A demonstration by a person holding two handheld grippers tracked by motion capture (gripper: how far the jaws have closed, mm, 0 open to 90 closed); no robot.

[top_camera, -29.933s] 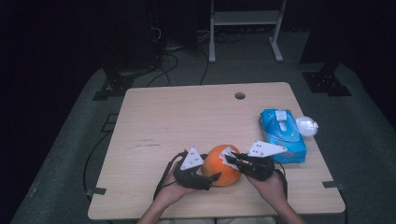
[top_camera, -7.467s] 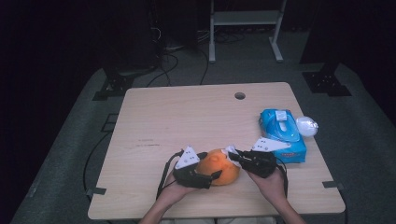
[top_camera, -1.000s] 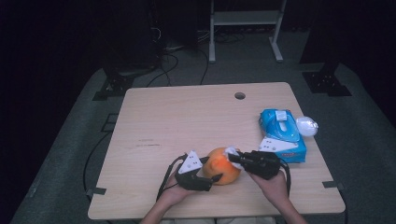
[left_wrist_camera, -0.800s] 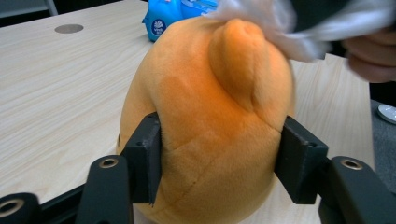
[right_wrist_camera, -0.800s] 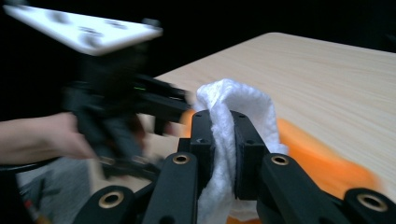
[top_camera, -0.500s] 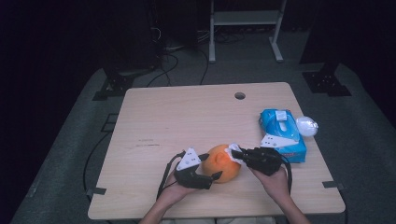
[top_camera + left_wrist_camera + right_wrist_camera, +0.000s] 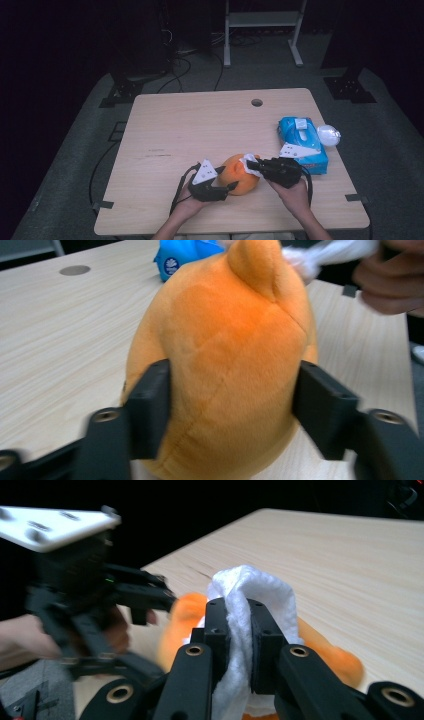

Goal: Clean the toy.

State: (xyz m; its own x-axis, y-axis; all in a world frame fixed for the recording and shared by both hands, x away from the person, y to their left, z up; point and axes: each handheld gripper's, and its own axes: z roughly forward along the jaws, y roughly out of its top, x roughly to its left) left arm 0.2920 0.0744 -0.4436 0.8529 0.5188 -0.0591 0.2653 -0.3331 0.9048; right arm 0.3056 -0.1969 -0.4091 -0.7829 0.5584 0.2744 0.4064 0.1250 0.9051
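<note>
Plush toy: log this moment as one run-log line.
left gripper: around plush, jaws just closing | right gripper: shut on wipe, at plush top | wipe pack: table right

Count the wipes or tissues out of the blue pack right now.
1 for certain: a white wipe pinched in the right gripper's jaws, against the orange plush toy. The white lump beside the blue wipes pack may be another; too small to tell.

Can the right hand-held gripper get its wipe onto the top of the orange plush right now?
Probably yes. The right hand-held gripper, shut on the white wipe, is already at the plush. The left hand-held gripper grips the plush lower down, leaving its top free.
</note>
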